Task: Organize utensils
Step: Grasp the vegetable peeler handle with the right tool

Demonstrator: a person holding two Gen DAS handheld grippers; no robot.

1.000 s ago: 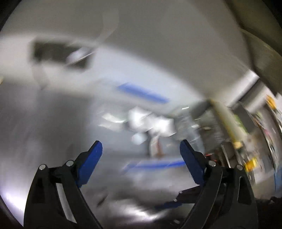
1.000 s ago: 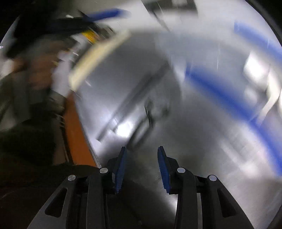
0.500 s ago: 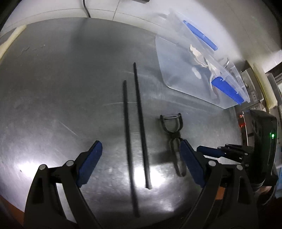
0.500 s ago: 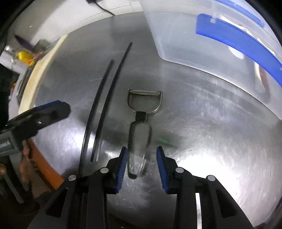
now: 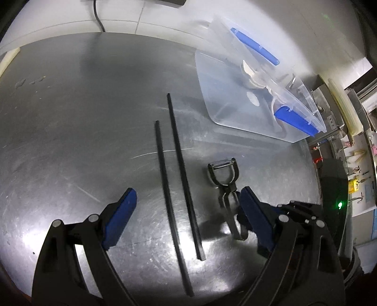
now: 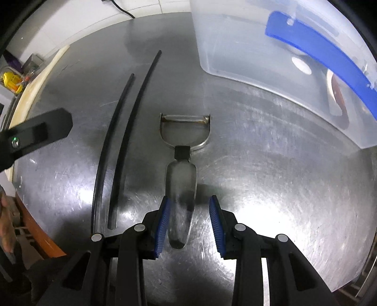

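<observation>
A metal peeler [image 6: 181, 179] lies on the steel table [image 6: 271, 179], blade end away from me; it also shows in the left wrist view [image 5: 226, 195]. My right gripper [image 6: 189, 226] is open, its blue pads on either side of the peeler's handle, not closed on it. Two black chopsticks [image 5: 176, 188] lie side by side left of the peeler; they also show in the right wrist view [image 6: 122, 136]. My left gripper [image 5: 186, 219] is wide open above the chopsticks' near ends. A clear plastic bin [image 5: 247, 98] with blue handles holds some utensils.
The bin stands at the back right of the table [image 6: 294, 70]. A wall with a black cable [image 5: 99, 16] runs behind. A cream-coloured strip [image 6: 40, 77] runs along the table's left edge. Shelves with small items [image 5: 353, 153] are at the right.
Both grippers swung down from blurred motion to the table. The right gripper has moved forward so its pads now flank the peeler handle. The left gripper has come closer to the chopsticks.
</observation>
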